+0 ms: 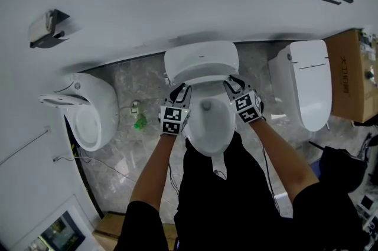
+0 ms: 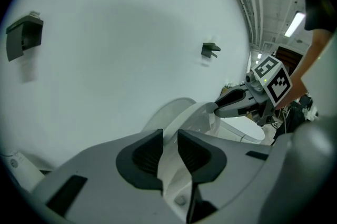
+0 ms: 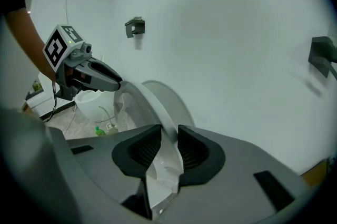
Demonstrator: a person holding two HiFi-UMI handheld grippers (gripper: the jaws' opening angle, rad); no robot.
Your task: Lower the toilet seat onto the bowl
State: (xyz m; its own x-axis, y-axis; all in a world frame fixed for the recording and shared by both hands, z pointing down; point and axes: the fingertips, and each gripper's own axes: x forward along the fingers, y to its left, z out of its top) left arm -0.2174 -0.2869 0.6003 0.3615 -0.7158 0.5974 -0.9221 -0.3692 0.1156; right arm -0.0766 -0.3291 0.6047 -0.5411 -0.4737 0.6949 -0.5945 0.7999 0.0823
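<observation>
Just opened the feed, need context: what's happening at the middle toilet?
A person stands over the middle toilet bowl with a handheld gripper in each hand. The left gripper and the right gripper each grip one side of the raised toilet seat, its rim pinched between the fingers. The seat is tilted up, not yet down on the bowl.

A black short-sleeved shirt (image 1: 236,217) clothes the person; the grey left gripper (image 1: 180,90) and right gripper (image 1: 234,84) carry black ribbed pads (image 2: 145,157) and black-and-white marker cubes (image 1: 172,120).
</observation>
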